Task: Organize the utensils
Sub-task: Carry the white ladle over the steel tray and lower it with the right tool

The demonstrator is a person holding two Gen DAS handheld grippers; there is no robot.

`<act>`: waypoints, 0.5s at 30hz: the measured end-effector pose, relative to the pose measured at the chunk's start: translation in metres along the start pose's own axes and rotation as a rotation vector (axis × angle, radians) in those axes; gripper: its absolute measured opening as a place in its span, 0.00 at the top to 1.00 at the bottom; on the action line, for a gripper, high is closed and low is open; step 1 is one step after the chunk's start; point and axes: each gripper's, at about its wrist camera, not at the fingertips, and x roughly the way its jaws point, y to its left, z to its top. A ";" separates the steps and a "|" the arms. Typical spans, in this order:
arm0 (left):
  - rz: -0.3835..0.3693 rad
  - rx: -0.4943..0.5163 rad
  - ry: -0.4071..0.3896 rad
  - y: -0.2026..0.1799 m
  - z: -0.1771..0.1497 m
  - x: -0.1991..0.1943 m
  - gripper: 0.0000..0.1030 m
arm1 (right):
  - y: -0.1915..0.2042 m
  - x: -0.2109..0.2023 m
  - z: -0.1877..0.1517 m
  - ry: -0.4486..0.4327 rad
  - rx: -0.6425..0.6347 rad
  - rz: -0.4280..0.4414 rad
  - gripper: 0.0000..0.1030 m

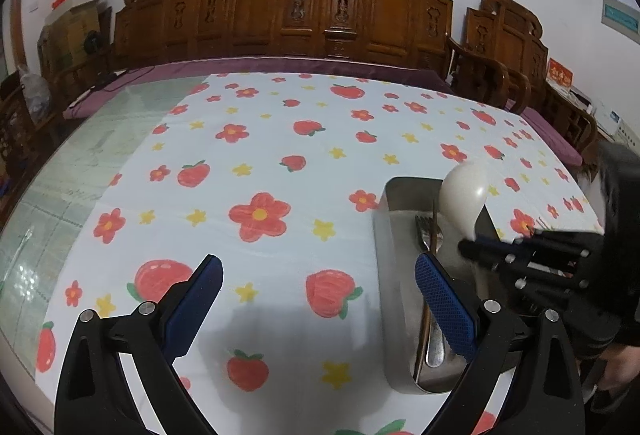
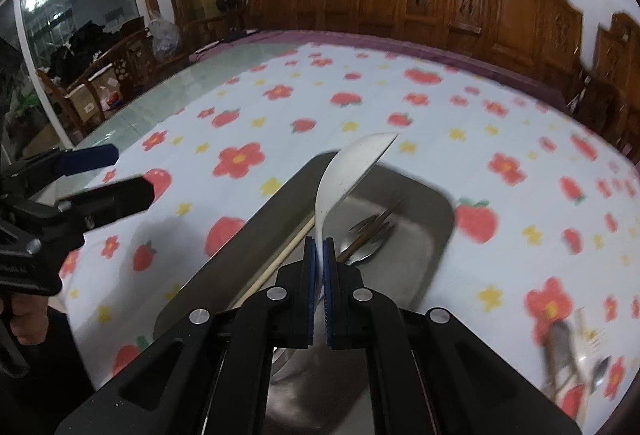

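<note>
Carved dark-wood chairs (image 1: 280, 3) line a white wall behind the desk (image 1: 92, 155), covered by a white cloth printed with red flowers and strawberries (image 1: 280, 163). Rectangular stainless-steel tray (image 2: 436, 235) on the cloth: holds a metal fork (image 1: 425, 231), a metal spoon (image 2: 362, 241) and wooden chopsticks (image 2: 280, 263). Right tool (image 2: 319, 267): clenched on a white plastic rice paddle (image 2: 348, 171), raised above the tray. Left tool (image 1: 316, 299): released, empty, beside the tray.
</note>
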 end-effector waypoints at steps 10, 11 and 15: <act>-0.005 0.018 0.004 -0.006 -0.002 0.002 0.10 | -0.002 0.003 -0.007 0.005 0.050 0.061 0.95; -0.006 0.020 0.003 -0.007 -0.002 0.001 0.10 | -0.003 0.002 -0.007 0.004 0.050 0.059 0.95; -0.019 0.031 -0.002 -0.014 -0.003 -0.001 0.10 | -0.010 -0.006 -0.009 -0.003 0.046 0.055 0.95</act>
